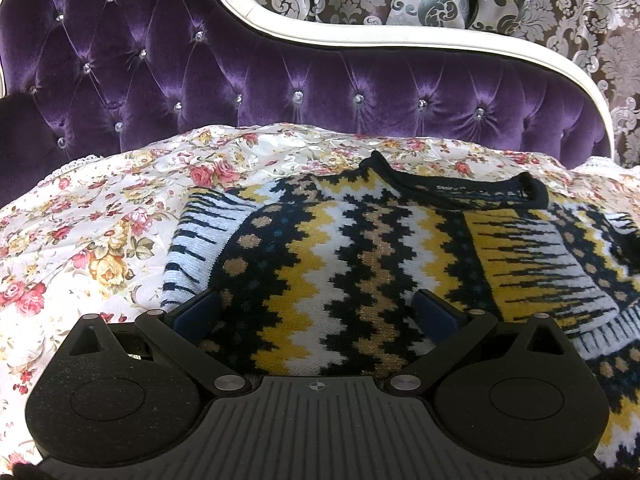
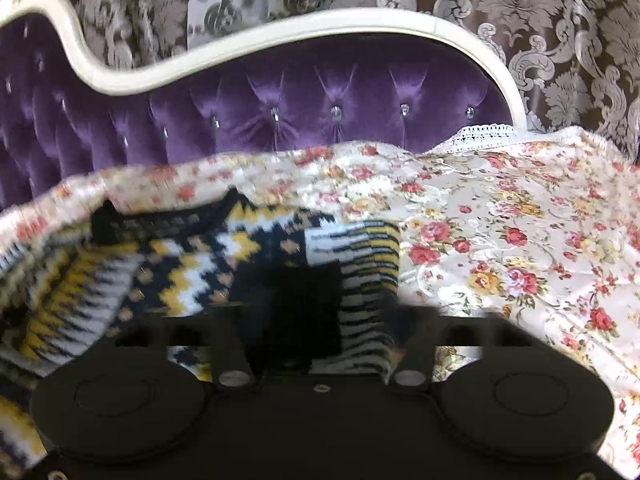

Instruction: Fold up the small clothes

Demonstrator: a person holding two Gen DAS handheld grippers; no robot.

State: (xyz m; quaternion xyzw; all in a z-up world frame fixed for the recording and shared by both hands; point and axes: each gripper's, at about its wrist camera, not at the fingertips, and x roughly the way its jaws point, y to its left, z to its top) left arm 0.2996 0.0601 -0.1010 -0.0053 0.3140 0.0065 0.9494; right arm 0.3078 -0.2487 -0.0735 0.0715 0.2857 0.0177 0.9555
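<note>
A small knit sweater (image 1: pixel 352 248) with black, yellow, white and tan zigzag bands lies on a floral bedspread (image 1: pixel 100 232), its dark collar toward the headboard. One sleeve is folded across its right side. My left gripper (image 1: pixel 316 312) is open, its blue-padded fingers (image 1: pixel 200 312) spread just above the sweater's lower body. In the blurred right wrist view the sweater (image 2: pixel 192 276) fills the left and middle. My right gripper (image 2: pixel 316 320) hovers over the sweater's striped sleeve (image 2: pixel 368 280). Its fingers look spread, but blur hides their tips.
A purple tufted headboard (image 1: pixel 280 80) with a cream frame (image 1: pixel 360 36) stands behind the bed. Brown damask curtains (image 2: pixel 560 40) hang behind it. The bedspread (image 2: pixel 520 240) with a lace edge stretches to the right of the sweater.
</note>
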